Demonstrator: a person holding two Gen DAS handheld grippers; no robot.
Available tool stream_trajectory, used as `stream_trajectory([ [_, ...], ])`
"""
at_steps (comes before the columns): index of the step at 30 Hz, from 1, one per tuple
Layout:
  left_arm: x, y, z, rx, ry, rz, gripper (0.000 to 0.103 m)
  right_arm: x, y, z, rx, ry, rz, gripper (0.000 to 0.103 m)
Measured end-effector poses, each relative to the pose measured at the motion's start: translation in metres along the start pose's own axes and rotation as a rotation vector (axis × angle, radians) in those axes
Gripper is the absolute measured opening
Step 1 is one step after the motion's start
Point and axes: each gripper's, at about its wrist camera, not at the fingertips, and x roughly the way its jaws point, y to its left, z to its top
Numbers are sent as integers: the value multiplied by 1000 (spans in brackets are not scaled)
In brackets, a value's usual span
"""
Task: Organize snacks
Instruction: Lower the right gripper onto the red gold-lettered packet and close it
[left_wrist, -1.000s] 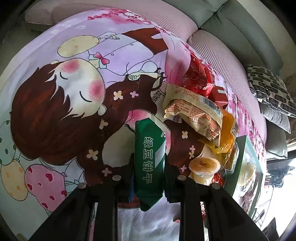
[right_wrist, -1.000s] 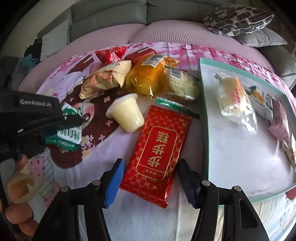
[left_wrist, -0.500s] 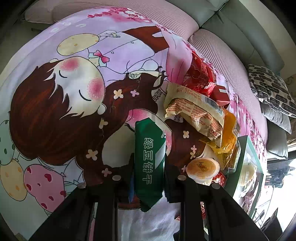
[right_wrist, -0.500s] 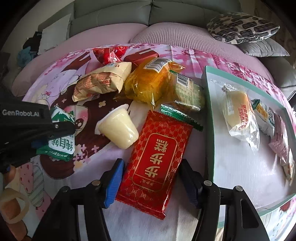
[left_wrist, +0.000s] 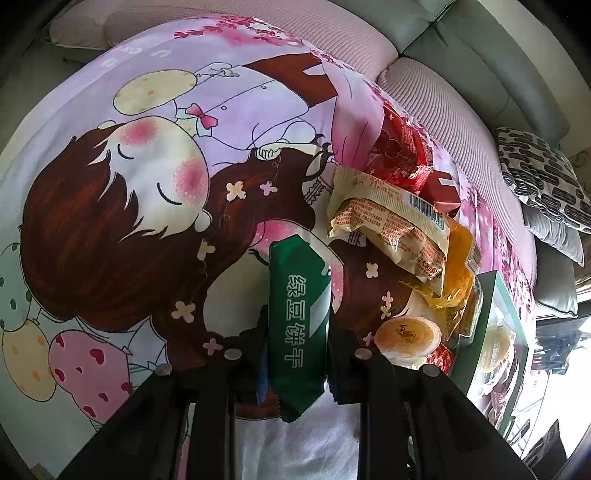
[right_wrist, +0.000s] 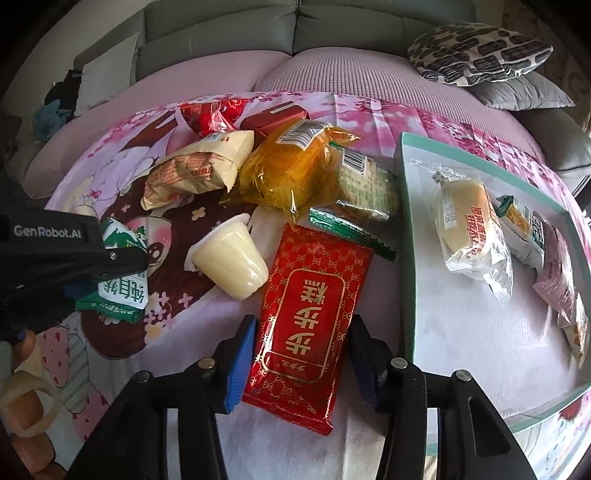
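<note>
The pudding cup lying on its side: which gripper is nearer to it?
Right. The right gripper straddles the red packet beside the pudding cup; the left gripper, shut on the green packet, sits farther away.

You get soft daylight in both views, blown out at the left wrist view's lower right corner. Fisheye bending and dark vignetting crowd your edges; the red packet shows glare.
</note>
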Motion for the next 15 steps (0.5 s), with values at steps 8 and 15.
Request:
stream_trajectory([
  [8, -15, 0, 3, -13, -43, -6, 25, -14, -13, 1, 35, -23, 38, 48],
  [15, -36, -7, 5, 5, -110, -18, 25, -31, -21, 2, 50, -57, 58, 45],
])
